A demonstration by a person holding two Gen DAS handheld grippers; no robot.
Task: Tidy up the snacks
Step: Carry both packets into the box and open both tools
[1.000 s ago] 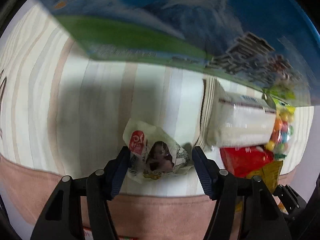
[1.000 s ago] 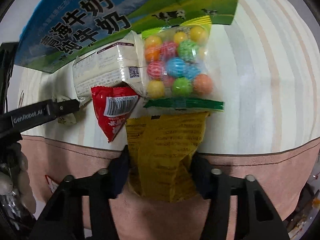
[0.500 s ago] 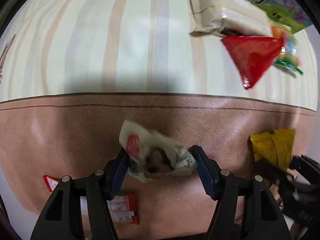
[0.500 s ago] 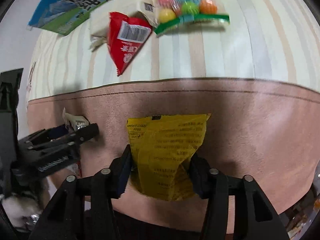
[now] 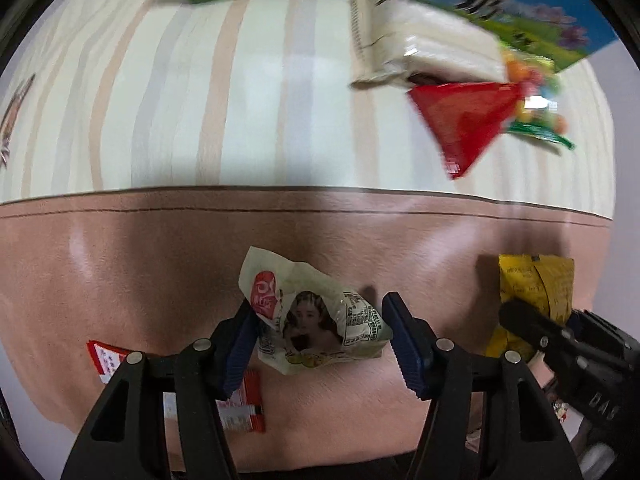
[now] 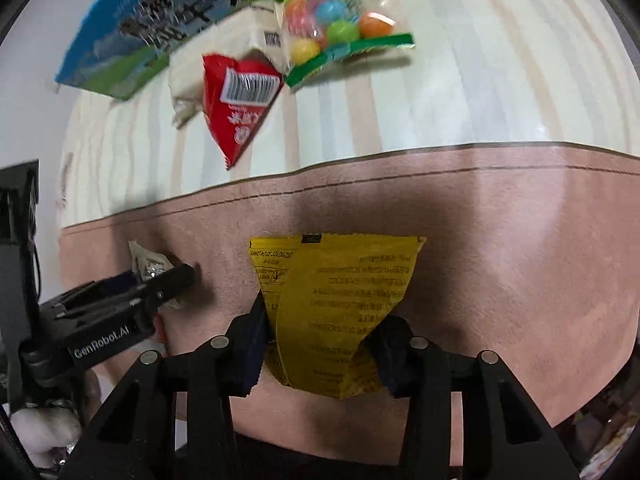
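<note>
My left gripper (image 5: 320, 336) is closing on a crumpled white snack packet (image 5: 316, 320) with a printed portrait, at lower centre of its view, long axis running between the pads. My right gripper (image 6: 320, 344) is likewise closing, pinching the yellow snack bag (image 6: 336, 304), which fans toward frame centre over the pink cloth (image 6: 500, 248). The remaining snacks, the red triangular packet (image 6: 236, 108) and the candy-ball bag (image 6: 340, 20), lie upper centre, nearer my right gripper.

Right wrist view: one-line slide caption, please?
Right gripper closing its fingers on a yellow snack packet over the pink cloth border; other snacks behind.
</note>
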